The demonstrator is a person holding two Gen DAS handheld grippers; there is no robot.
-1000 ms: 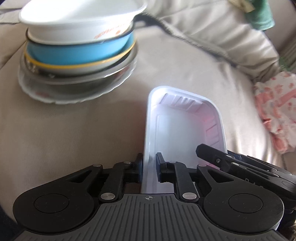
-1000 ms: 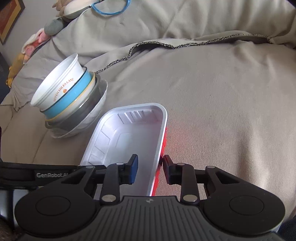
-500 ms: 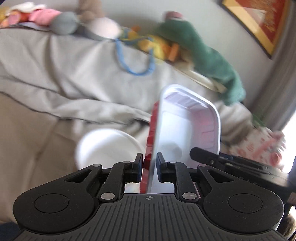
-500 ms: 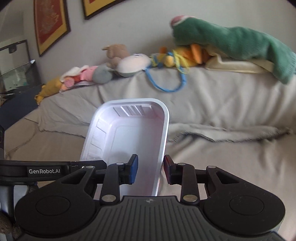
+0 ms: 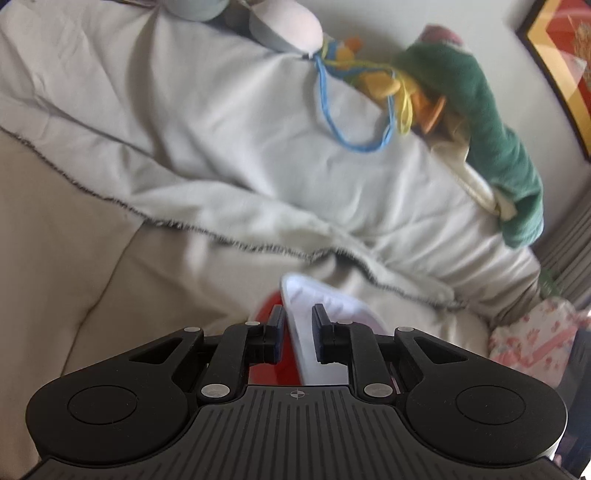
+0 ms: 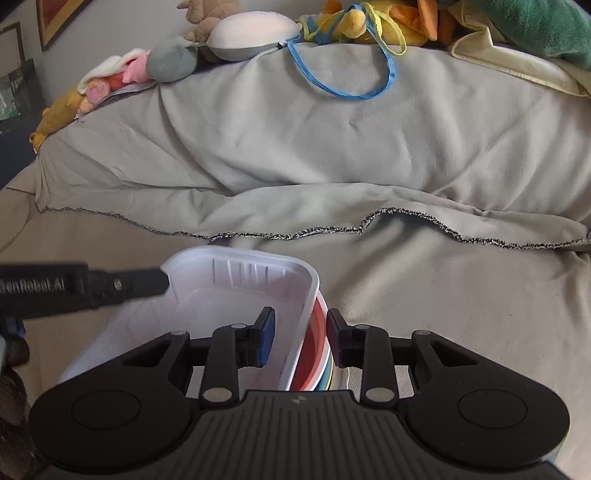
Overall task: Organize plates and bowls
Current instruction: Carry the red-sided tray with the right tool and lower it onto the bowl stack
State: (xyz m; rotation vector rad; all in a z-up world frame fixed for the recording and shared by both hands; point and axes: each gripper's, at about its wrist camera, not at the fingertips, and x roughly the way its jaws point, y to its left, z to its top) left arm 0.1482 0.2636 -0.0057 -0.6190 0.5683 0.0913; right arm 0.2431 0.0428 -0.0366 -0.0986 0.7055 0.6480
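Since the earlier frames the white tray (image 6: 236, 306) is off the cushion and carried over the pile of bowls (image 6: 321, 354); the tilted pile that stood up and to the left now shows only as red, blue and pale rims right under the tray's right wall. Right claw (image 6: 300, 338): jaws pressed in on the tray's right wall, pinching it. Left claw (image 5: 297, 338): jaws close together across the tray's left wall, white rim and red underside between them; the pads look to be gripping, with a narrow gap on each side that blur makes hard to judge. In the right wrist view the left claw's finger reaches the tray's far left corner. Judgement on progress: the round bowls are already nested into one pile, and the tray seems the last loose piece; it hangs just above or on the pile, contact not readable. Left to do: set it down squarely and release both claws. Surface: a sofa seat under a beige cover (image 6: 443, 314), with a grey throw (image 6: 332, 147) draped over the backrest. Soft toys (image 6: 236, 33) line the backrest top; a framed picture (image 5: 565, 55) hangs on the wall.
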